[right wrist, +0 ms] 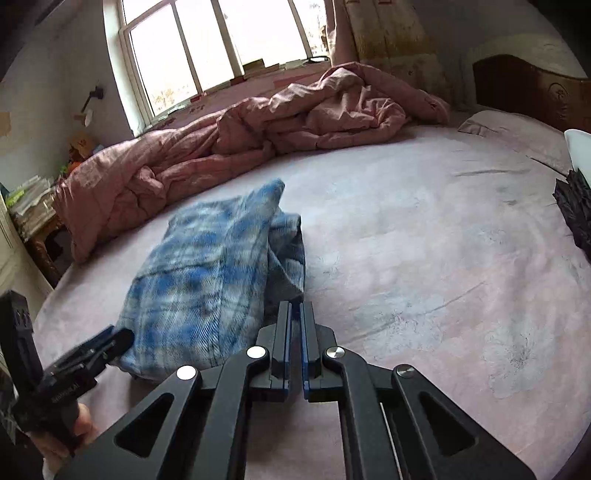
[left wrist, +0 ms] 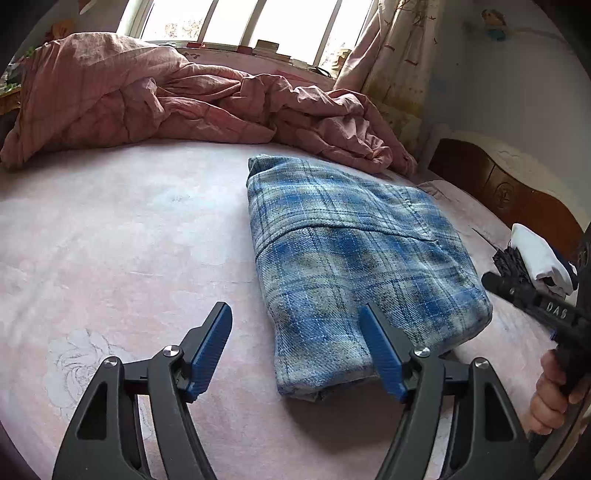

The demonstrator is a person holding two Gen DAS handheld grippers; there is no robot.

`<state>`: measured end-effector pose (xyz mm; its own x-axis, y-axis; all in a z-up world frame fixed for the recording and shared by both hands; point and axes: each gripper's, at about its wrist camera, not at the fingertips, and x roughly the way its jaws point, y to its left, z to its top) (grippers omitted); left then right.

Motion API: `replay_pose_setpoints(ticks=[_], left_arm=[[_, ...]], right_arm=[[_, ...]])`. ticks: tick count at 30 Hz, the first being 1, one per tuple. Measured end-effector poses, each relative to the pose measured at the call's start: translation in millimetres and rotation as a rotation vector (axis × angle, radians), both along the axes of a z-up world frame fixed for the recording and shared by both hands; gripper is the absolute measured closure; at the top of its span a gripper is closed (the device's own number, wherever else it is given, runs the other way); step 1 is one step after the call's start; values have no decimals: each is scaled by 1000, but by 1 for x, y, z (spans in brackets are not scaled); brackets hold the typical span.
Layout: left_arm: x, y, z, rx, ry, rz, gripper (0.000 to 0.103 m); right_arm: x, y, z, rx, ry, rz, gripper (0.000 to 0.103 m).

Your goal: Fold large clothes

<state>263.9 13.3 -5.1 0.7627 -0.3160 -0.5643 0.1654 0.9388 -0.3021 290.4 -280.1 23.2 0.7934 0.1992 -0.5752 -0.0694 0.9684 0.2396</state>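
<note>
The plaid garment point(left wrist: 354, 266) lies folded into a thick oblong bundle on the pink bedsheet point(left wrist: 122, 236). In the left wrist view its long axis runs from the near edge of the bed away toward the crumpled pink quilt point(left wrist: 155, 96), with the narrower, rounded end pointing at the quilt and the broader end nearest the camera. It is blue, white and grey check, of a coarse woven cloth, with a seam running across its upper face; layered edges show at the near end. In the right wrist view the garment point(right wrist: 207, 273) is blurred, and a loose flap stands up at its far end beside a darker fold.

The left tongs point(left wrist: 295, 332) are spread wide apart and hold nothing; the right-side blue pad point(left wrist: 380, 354) sits over the near end of the garment, though whether it touches the cloth I cannot tell, while the other pad is over bare sheet beside the garment. The right tongs point(right wrist: 294, 325) are drawn nearly together with only a thin slit between the pads, at the garment's near corner; I cannot tell whether any cloth is caught in them.

Beyond the garment, past the quilt, is a window point(left wrist: 258, 26) with a curtain point(left wrist: 391, 55). To the side of the garment away from the left tongs stand a wooden headboard point(left wrist: 506, 192) and a small white and black pile point(left wrist: 535, 258).
</note>
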Motion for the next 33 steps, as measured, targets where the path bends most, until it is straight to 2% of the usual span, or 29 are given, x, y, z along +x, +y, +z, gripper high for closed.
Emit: replay_pose_setpoints(ticks=[1,2,3,4,7,9,11,12,13,15,18,22,24,27,29,31,33], left_arm=[[0,0,0,0,-1,-1,32],[0,-1,0,0,-1,-3,32],[0,-2,0,0,-3,-5,32],[0,-2,0,1,-6,-9,32],[-2,-5,1,8,-17,-23,32],[-3,-7,1,14,-23,-28,32],[-3,-8,2,14,-24,-29,32],[-3,-7,2,12,-23,-30,32],[-2,-7,2,12,-23,-31,32],[-2,-8,2,16,-24,-33,32],[-2,-8,1,25,-25,-34,31],[-1,-6,1,17,-24,-31,30],[-1,-6,1,21,-28,-29,30],[-2,-7,1,29,-32,-28,30],[-3,-8,1,29,-34,-27,29],[-4,-9,2,30,-37,-26,26],[-6,-9,4,29,-47,-30,24]], right_arm=[[1,-2,7,20,-21,5,80],[4,-2,13,35,-29,14,56],[10,-1,18,52,-26,37,45],[19,1,22,73,-19,74,43],[44,7,19,78,11,85,43],[63,16,5,66,77,138,49],[70,24,-6,34,102,186,76],[68,28,-9,-1,75,196,80],[62,29,-9,-36,16,184,93],[57,28,-9,-42,-16,164,95],[57,30,-13,-49,19,130,96],[53,37,-14,-95,5,109,95],[49,34,-12,-91,-1,98,93],[40,27,-10,-94,7,78,75],[34,23,-9,-96,-7,59,41],[28,19,-7,-93,-35,50,36],[28,15,-6,-73,-25,61,34]])
